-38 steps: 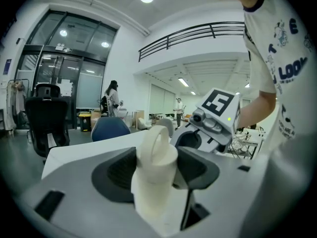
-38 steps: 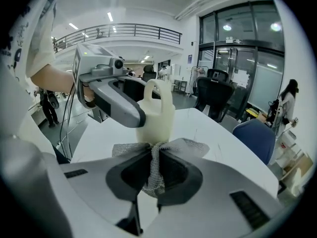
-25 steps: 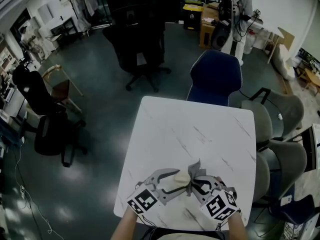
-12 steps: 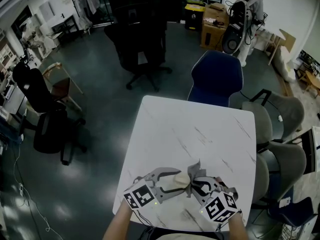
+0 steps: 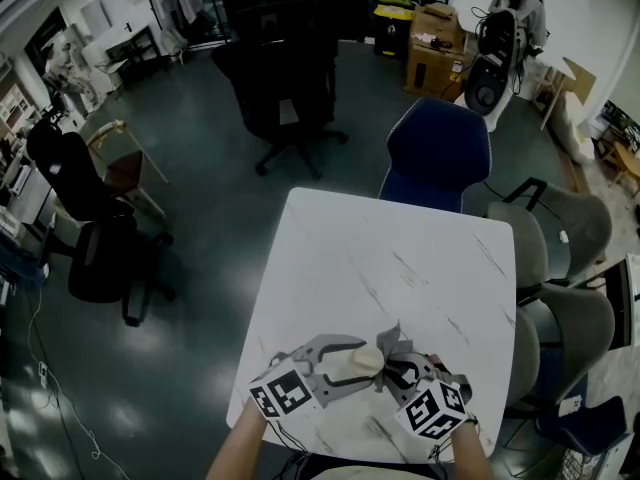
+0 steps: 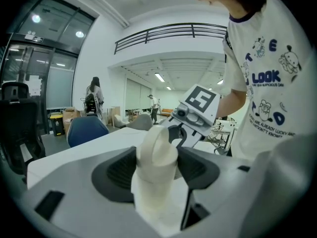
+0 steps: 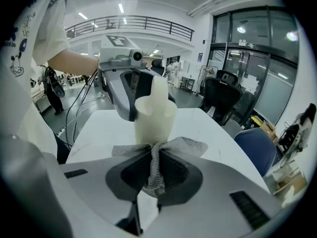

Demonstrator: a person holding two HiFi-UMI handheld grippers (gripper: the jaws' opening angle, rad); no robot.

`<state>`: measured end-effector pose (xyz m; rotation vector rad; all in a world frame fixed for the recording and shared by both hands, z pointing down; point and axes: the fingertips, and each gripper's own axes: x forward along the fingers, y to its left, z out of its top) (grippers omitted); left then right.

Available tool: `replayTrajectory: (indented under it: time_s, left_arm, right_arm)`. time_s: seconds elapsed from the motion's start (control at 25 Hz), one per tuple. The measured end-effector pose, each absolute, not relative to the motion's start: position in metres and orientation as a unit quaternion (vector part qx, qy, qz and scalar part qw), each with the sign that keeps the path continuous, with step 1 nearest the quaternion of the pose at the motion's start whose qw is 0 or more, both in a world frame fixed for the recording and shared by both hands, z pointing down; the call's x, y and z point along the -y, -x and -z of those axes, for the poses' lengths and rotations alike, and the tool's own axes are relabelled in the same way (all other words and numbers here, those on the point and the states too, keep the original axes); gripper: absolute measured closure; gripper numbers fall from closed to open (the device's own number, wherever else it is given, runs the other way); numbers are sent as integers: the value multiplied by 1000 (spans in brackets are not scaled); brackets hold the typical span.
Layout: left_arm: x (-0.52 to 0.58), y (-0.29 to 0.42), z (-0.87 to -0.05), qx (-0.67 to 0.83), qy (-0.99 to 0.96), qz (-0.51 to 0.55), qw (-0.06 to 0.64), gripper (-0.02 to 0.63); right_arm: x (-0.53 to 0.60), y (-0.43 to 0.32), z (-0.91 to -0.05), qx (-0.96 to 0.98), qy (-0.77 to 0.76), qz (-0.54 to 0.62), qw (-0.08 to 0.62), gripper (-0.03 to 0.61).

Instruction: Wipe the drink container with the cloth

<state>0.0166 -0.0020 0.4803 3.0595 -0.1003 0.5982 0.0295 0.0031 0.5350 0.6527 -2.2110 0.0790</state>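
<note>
Background person (image 5: 520,8) stepped right, cloth (image 5: 392,340), drink container (image 5: 364,360) unmoved

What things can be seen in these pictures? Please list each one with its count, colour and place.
drink container: one, cream, between the left gripper's jaws, above the table's near edge
cloth: one, grey mesh, pinched in the right gripper, touching the container
table: one, white with dark veins, centre
blue chair: one, at the table's far side
black office chairs: at least three, on the floor behind and to the left
grey chairs: at least two, right of the table
cardboard box: one, brown, far back
person: one, far back right
left gripper: one, grey, closed on the container
right gripper: one, grey, closed on the cloth
</note>
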Motion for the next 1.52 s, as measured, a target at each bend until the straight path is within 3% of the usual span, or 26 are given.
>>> replayTrajectory:
  time_s: [0.68, 0.88, 1.52]
  left_arm:
    - [4, -17, -480, 46, -981, -185, 13, 348]
    - [9, -16, -482, 101, -978, -175, 55, 348]
    - [7, -16, -479, 306, -937, -154, 75, 317]
  right_arm:
    - [-1, -29, -601, 856, -275, -68, 433, 534]
    - [-3, -29, -611, 856, -283, -93, 422, 534]
    - [-5, -28, -612, 857, -282, -95, 421, 534]
